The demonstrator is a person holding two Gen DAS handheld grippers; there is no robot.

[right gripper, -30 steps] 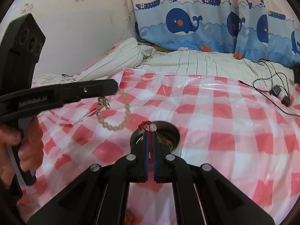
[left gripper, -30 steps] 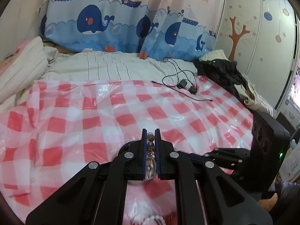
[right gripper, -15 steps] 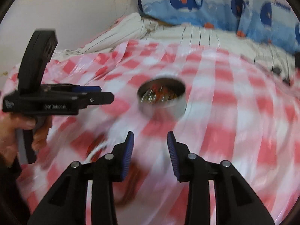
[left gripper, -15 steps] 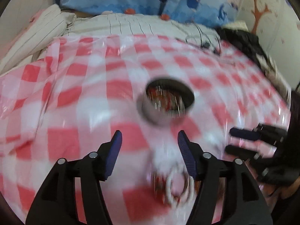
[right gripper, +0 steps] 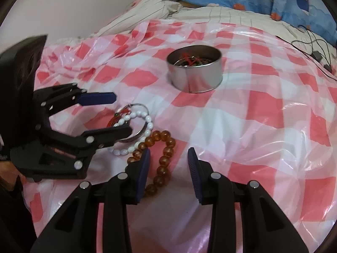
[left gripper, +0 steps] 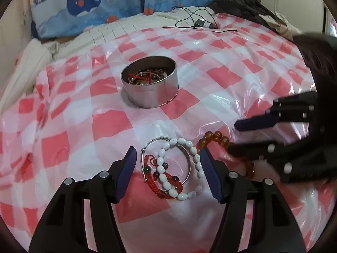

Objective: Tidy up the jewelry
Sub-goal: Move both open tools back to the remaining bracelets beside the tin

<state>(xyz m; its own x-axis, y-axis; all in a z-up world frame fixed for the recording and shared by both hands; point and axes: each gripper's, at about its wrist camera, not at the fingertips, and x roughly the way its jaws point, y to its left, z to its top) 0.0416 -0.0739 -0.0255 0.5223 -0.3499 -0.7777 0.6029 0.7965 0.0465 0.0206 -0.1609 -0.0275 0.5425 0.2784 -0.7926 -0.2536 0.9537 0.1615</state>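
A round metal tin (left gripper: 150, 84) with several pieces of jewelry inside stands on the red-checked plastic sheet; it also shows in the right wrist view (right gripper: 195, 71). My left gripper (left gripper: 167, 155) is open and empty, low over a pile: a white bead bracelet (left gripper: 181, 168), a silver bangle (left gripper: 162, 143) and a red cord bracelet (left gripper: 155, 182). My right gripper (right gripper: 169, 152) is open and empty around an amber bead bracelet (right gripper: 163, 158), which also shows in the left wrist view (left gripper: 214, 137).
The checked sheet (right gripper: 263, 109) covers a bed. Black cables with a charger (left gripper: 200, 22) lie at the far edge. Whale-print pillows (left gripper: 84, 2) and dark clothes (left gripper: 242, 4) lie behind. A striped quilt (right gripper: 147, 10) is at the far left.
Both grippers were shut on bracelets above the tin a second ago. They opened, pulled back and dropped low; both now stand open over the jewelry lying on the sheet.
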